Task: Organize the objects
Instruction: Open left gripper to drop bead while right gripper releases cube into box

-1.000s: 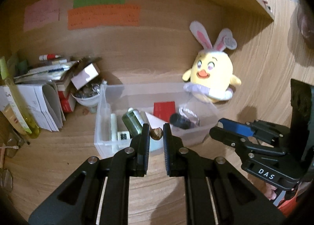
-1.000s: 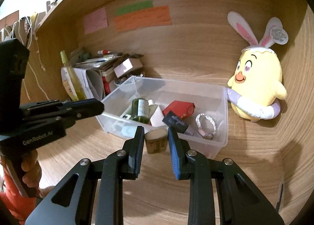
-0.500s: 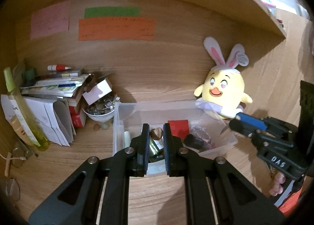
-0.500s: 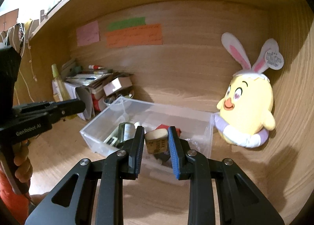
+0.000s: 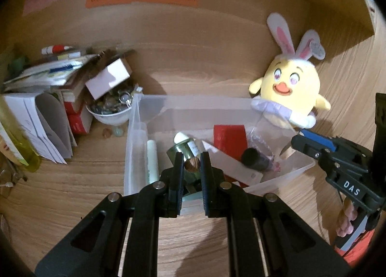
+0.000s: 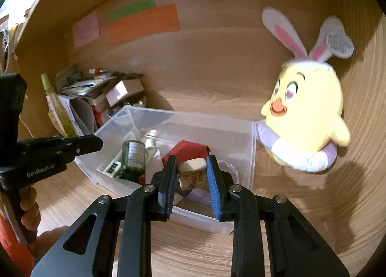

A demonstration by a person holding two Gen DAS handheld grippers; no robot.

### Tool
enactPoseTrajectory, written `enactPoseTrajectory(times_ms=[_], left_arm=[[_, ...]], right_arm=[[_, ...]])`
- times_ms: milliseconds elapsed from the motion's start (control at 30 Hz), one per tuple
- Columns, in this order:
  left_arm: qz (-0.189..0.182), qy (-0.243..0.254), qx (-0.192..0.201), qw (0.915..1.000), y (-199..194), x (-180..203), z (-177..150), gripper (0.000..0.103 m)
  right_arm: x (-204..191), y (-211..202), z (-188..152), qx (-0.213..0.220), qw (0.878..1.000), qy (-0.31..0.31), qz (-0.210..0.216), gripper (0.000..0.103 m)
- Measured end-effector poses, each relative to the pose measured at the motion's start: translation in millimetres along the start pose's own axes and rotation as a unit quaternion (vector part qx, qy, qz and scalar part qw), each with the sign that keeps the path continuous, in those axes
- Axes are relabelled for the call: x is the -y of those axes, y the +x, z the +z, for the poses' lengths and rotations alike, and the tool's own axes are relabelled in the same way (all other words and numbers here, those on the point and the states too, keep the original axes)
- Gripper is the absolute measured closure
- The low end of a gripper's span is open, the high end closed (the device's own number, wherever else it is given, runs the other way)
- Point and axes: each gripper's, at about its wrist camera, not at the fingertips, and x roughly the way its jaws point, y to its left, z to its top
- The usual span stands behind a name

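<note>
— On the wooden desk (image 5: 72, 180), seen from the left wrist camera, what do you see?

— A clear plastic box (image 5: 135, 146) stands in the middle. The left gripper (image 5: 192, 156) is over its near edge, and its jaws are narrow: they pinch a small brown nut (image 5: 192, 164) between the tips. Inside the box lie a green glass bottle (image 5: 184, 148), a white tube (image 5: 152, 156), a red box (image 5: 229, 139) and a black cylinder (image 5: 253, 160).

— And around the box?

— A yellow plush chick (image 5: 293, 93) with rabbit ears sits at the far right corner of the box, touching it. To the left there is a white bowl (image 5: 109, 116) full of small things, then a pile of papers (image 5: 43, 76). The right gripper (image 5: 298, 141) comes in from the right, over the right end of the box.

— Now the right wrist camera?

— The right gripper (image 6: 192, 168) holds a small beige block (image 6: 192, 175) with dark print on its face; the blue pads press it from both sides. It hangs above the near right part of the clear plastic box (image 6: 251, 156). Behind it I see the red box (image 6: 185, 151) and the green glass bottle (image 6: 134, 156). The plush chick (image 6: 306, 113) is just beside the box on the right.

— Is the other gripper visible there?

— Yes, the left gripper (image 6: 97, 143) reaches in from the left, beside the box's left wall. From this side I cannot tell how its jaws stand. A hand (image 6: 29, 209) grips its handle below.
</note>
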Motion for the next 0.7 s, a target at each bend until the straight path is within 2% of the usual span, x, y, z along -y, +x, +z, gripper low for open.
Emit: enactPoseTrajectory(times_ms=[333,400,467,533,600,667,700], left_arm=[[0.001,0.004,-0.012,0.9999,14,-1,-5,0.09],[0.003,0.003,-0.013,0.9999,16,-2,-5,0.081],[0.006,0.002,-0.01,0.9999,15,-2,-6,0.067],[0.009,0.003,-0.003,0.9999,12,-1,-6,0.06],[0.01,0.006,0.006,0.9999,6,0,-6,0.054],[0.013,0.01,0.015,0.9997,0,2,-6,0.04],[0.014,0.012,0.019,0.9996,-3,3,-7,0.038]], right_arm=[[7,21,-8,-0.026,1.0,0.004,-0.012,0.08],[5,23,-8,-0.028,0.999,0.0,-0.016,0.08],[4,25,-9,-0.033,0.999,-0.003,-0.018,0.076],[4,26,-8,-0.035,0.999,-0.004,-0.017,0.059],[3,23,-8,-0.03,0.999,-0.004,-0.016,0.052],[1,18,-6,-0.021,1.0,-0.008,-0.017,0.047],[0,16,-5,-0.018,1.0,-0.009,-0.015,0.043]])
